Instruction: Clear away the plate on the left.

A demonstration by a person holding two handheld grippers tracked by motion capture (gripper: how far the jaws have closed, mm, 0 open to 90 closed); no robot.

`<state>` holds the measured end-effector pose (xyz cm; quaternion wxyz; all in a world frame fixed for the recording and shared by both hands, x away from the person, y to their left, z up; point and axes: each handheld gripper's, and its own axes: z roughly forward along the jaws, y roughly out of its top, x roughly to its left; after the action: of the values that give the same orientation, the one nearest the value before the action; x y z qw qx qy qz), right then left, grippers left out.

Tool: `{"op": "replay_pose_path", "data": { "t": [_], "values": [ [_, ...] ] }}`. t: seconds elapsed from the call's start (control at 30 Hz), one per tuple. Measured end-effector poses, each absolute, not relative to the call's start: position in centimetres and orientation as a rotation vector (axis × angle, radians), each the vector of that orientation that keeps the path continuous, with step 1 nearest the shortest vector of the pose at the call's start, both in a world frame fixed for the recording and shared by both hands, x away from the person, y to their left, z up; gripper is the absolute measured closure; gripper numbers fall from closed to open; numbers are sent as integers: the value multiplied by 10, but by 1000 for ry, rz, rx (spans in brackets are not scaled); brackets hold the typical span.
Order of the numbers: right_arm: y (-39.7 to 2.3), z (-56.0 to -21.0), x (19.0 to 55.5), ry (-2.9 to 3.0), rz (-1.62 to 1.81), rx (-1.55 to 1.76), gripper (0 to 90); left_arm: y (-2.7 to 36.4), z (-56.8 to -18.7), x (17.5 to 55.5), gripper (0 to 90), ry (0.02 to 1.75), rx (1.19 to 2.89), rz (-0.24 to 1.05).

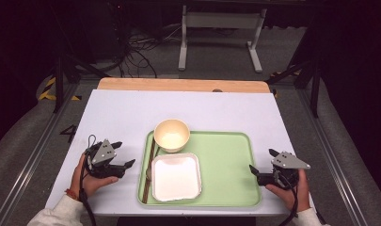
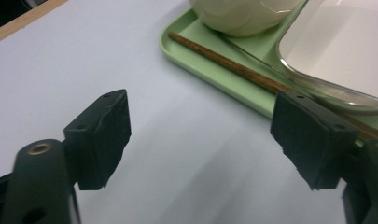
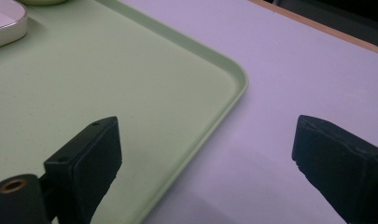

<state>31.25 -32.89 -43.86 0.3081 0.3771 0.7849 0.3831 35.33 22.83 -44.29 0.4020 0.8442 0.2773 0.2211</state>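
Left gripper (image 1: 122, 155) and right gripper (image 1: 262, 161), jaws apart and empty, flank the green tray (image 1: 226, 155) near the table's front edge, apparently poised to grasp its sides; bowl (image 1: 171, 134), square plate (image 1: 176, 177) and chopsticks (image 1: 148, 169) crowd its left half.

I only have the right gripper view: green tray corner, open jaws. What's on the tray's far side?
Observer: A cream bowl and a white square dish sit at the tray's left half.
Operator: Any utensils?
Observer: Brown chopsticks lie along the tray's left edge, beside the dish.
Operator: Left gripper holding anything?
Observer: No. The left gripper is open over bare table, just off the tray's left edge.
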Motion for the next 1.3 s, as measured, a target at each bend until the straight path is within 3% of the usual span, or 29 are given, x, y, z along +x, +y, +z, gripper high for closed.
{"op": "replay_pose_path", "data": {
  "t": [0.77,1.3],
  "values": [
    [-350,-447,310,2034,968,1054,81,290,-459,334,133,898,2022,546],
    [-358,-452,307,1998,960,1097,81,285,-459,331,96,894,2021,565]
  ]
}}
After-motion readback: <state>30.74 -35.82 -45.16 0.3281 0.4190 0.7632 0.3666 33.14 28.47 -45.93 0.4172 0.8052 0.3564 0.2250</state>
